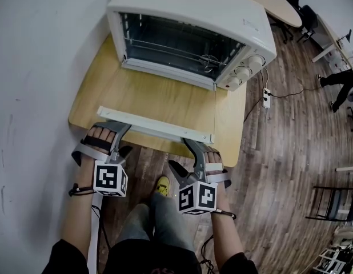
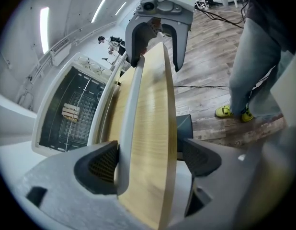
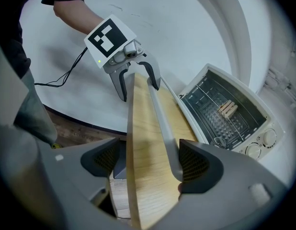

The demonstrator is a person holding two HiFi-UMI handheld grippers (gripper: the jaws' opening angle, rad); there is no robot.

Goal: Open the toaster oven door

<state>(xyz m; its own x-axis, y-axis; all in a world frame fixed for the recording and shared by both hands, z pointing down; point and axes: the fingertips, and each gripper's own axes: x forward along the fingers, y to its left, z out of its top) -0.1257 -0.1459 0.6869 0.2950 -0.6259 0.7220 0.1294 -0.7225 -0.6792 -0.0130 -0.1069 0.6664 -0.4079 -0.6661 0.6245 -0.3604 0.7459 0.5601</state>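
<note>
Head view: The toaster oven (image 1: 193, 16) stands at the back of a wooden counter (image 1: 88, 99), against a white wall. Its door (image 1: 165, 103) is open, lowered flat toward the person, and the wood shows through the glass. The white door handle (image 1: 153, 124) lies along the counter's front edge. The left gripper (image 1: 123, 139) is at the handle's left end and the right gripper (image 1: 185, 156) at its right end. On each, one finger is above the handle and one below the counter edge. Three knobs (image 1: 245, 70) are on the oven's right front. A yellow shoe (image 1: 161, 185) is on the wooden floor below.

Left gripper view: The fingers are apart, straddling both handle (image 2: 129, 109) and counter edge (image 2: 155, 128). One pad (image 2: 102, 162) is against the handle. The other pad (image 2: 200, 157) stands clear of the wood. The right gripper (image 2: 155, 37) straddles the far end the same way. A small pale wooden piece (image 2: 70, 112) lies inside the open oven.

Right gripper view: The fingers are likewise apart, not clamped. One pad (image 3: 196, 164) touches the handle (image 3: 162, 123). The other pad (image 3: 107, 159) is off the counter edge (image 3: 141, 152). The left gripper (image 3: 138, 85) is at the far end. The oven cavity (image 3: 224, 114) is exposed.
</note>
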